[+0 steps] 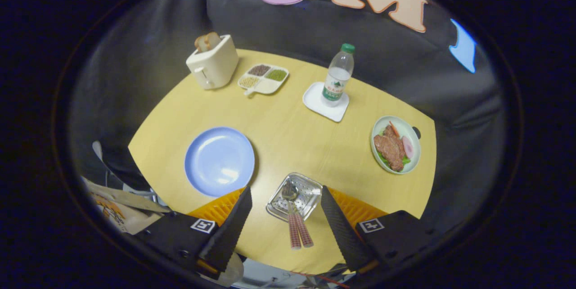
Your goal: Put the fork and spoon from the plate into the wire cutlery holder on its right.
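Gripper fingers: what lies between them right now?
In the gripper view, the open gripper frames the cutlery holder, with two striped handles sticking out of it.

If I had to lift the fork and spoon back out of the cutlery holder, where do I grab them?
Probably by the two striped handles, which stick out over the rim of the cutlery holder toward the gripper. They lie side by side between the open fingers, so come straight from above and close across both. The heads lie inside the holder, harder to reach.
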